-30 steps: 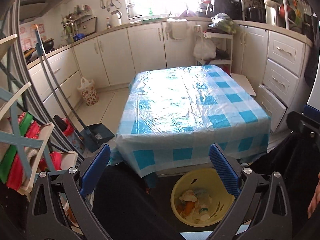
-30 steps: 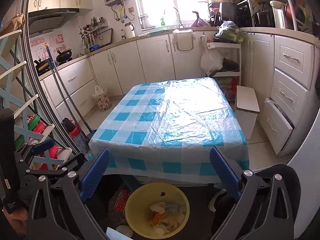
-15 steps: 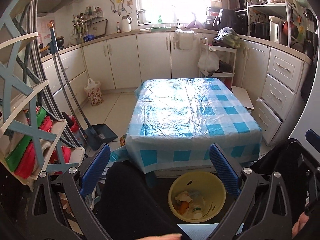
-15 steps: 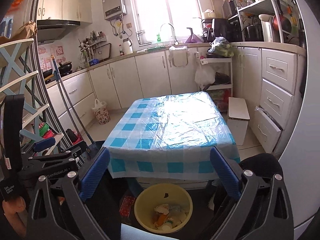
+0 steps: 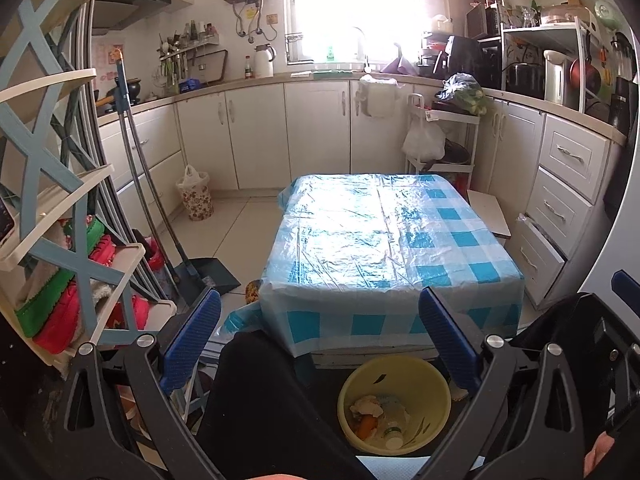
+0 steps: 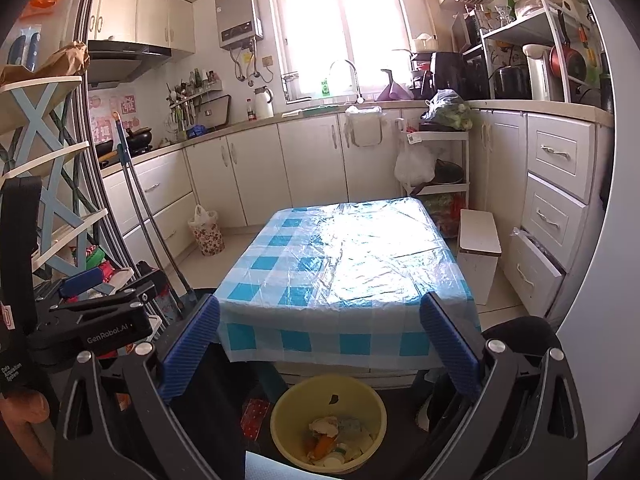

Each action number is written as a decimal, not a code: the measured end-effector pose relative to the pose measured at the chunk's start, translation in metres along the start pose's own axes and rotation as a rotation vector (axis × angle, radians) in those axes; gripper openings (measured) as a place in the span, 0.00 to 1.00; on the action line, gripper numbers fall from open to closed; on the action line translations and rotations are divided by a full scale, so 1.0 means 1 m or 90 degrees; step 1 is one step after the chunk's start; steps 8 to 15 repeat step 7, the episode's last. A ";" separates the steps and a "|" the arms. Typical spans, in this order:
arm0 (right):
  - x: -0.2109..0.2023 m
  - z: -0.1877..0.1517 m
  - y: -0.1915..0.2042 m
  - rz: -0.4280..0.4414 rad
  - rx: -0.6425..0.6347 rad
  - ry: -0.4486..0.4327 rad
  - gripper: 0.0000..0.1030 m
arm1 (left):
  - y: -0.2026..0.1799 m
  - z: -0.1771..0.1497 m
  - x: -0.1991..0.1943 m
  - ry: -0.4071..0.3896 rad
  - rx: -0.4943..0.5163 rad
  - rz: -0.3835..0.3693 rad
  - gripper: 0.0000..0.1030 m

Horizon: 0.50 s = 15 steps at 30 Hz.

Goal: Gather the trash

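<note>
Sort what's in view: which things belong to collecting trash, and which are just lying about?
Job:
yellow bin holding scraps
left claw, open
right claw, open

Lying about:
table, nothing on it
dustpan
floral bag
stool

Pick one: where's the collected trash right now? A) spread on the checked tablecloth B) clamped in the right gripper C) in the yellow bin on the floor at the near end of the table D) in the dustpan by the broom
C: the yellow bin holds scraps and a small bottle, the table top is bare, and both the left gripper and right gripper are open with nothing between the fingers.
</note>
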State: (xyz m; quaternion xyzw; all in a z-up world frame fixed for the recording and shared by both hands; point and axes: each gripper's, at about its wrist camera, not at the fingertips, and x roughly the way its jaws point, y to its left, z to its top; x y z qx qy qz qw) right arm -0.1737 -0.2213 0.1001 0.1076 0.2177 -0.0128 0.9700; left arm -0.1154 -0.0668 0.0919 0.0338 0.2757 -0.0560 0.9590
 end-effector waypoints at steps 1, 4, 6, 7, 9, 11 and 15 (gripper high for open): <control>0.000 0.000 0.000 0.000 0.000 -0.002 0.93 | -0.001 0.000 0.001 0.006 0.003 -0.007 0.93; -0.001 0.000 0.001 0.001 -0.002 -0.004 0.93 | -0.001 -0.001 0.003 0.010 0.002 -0.009 0.93; -0.002 0.000 0.002 0.002 -0.003 -0.003 0.93 | 0.002 0.000 0.005 0.015 -0.007 -0.014 0.93; -0.002 0.001 0.002 0.002 -0.004 -0.003 0.93 | 0.003 0.000 0.005 0.017 -0.010 -0.013 0.93; -0.002 0.001 0.002 0.002 -0.004 -0.003 0.93 | 0.003 0.000 0.005 0.017 -0.010 -0.013 0.93; -0.002 0.001 0.002 0.002 -0.004 -0.003 0.93 | 0.003 0.000 0.005 0.017 -0.010 -0.013 0.93; -0.002 0.001 0.002 0.002 -0.004 -0.003 0.93 | 0.003 0.000 0.005 0.017 -0.010 -0.013 0.93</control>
